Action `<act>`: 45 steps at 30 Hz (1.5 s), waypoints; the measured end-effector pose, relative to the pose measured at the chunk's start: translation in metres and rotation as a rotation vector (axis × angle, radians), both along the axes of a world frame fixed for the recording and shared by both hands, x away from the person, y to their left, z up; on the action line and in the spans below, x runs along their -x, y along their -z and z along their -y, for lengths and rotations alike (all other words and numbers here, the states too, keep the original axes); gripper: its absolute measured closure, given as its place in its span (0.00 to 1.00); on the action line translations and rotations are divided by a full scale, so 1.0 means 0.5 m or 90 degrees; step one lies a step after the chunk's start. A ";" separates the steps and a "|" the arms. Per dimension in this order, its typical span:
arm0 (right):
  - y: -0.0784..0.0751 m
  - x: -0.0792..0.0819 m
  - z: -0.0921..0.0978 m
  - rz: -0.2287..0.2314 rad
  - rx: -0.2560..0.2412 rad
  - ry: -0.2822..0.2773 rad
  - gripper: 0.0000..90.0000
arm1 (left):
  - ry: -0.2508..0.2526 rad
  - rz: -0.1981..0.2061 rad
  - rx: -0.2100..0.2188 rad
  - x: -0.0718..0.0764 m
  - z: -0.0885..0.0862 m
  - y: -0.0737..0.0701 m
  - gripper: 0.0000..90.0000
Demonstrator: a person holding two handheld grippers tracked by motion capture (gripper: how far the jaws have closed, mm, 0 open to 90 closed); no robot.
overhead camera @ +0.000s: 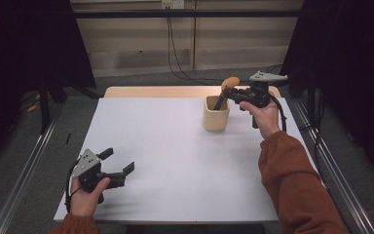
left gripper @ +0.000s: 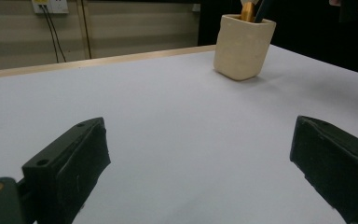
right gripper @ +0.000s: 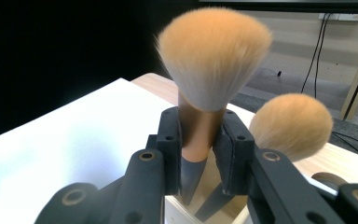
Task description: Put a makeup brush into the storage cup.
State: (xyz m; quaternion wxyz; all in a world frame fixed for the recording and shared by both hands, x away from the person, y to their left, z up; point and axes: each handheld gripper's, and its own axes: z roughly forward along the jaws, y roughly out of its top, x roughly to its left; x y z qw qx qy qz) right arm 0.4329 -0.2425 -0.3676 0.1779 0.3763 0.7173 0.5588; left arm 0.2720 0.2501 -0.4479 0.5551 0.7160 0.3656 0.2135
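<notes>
**Brush gripped over the cream holder**

On the left, the left tongs rest low over the near corner of the white worktop, their black jaws spread wide with nothing between them; the person's left hand wraps the grip from below. Far across the worktop stands the cream, square-sided ceramic holder, upright near the back edge. In it a second fluffy tan-bristled brush leans, its dark handle down in the holder. Further right, the right tongs are clamped on the copper-coloured ferrule of a big tan-bristled make-up brush, held upright with its dark handle tip pointing into the holder's mouth. The right hand, in a rust-orange sleeve, is raised beside the holder. I can read no writing on anything.
</notes>
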 end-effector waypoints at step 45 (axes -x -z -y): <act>0.088 0.007 -0.009 -0.041 0.005 0.018 0.71 | 0.020 0.008 -0.015 0.007 0.014 0.001 0.05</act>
